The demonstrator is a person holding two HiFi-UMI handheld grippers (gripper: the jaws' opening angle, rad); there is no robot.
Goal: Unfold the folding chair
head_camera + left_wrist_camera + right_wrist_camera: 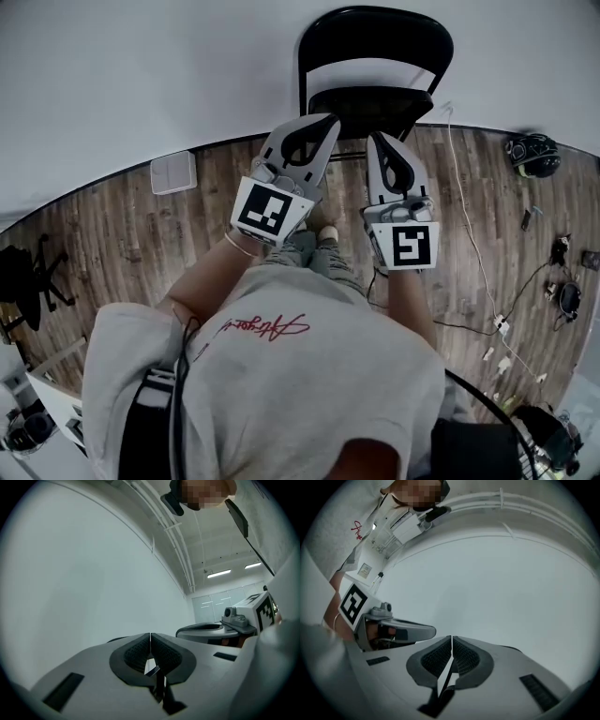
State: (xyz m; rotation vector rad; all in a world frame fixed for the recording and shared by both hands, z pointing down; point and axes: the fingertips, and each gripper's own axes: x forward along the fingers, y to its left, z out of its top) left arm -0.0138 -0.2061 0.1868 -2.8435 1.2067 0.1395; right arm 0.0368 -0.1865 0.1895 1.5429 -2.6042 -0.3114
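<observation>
Cable (460, 192) R of chair (373, 99)

left gripper (323, 122) and right gripper (379, 141) side by side, pointing level ahead of the torso, fingers (138, 654) of both pressed together, both empty, forearms (412, 305) reaching forward
</observation>
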